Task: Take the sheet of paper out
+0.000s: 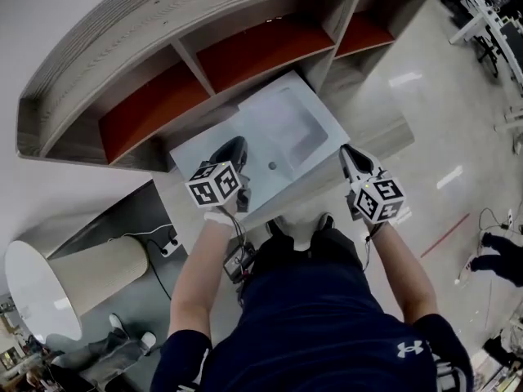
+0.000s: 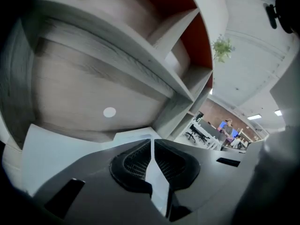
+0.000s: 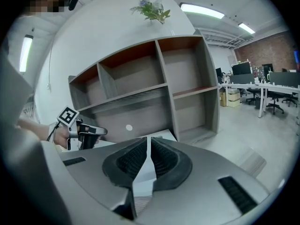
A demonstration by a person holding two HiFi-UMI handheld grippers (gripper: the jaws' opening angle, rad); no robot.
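A small white table stands in front of a shelf unit. On its far half lies a pale, glossy sheet in a clear sleeve; I cannot tell paper from cover. My left gripper hangs over the table's near left part, jaws together and empty. My right gripper is at the table's near right corner, also shut with nothing in it. In the left gripper view the closed jaws point over the white tabletop at the shelf. The right gripper view shows its shut jaws and the left gripper beyond.
The grey wooden shelf unit with red-backed compartments stands just behind the table; a plant sits on top. A beige cylinder with a white round end lies at the left. Office desks and chairs stand far right.
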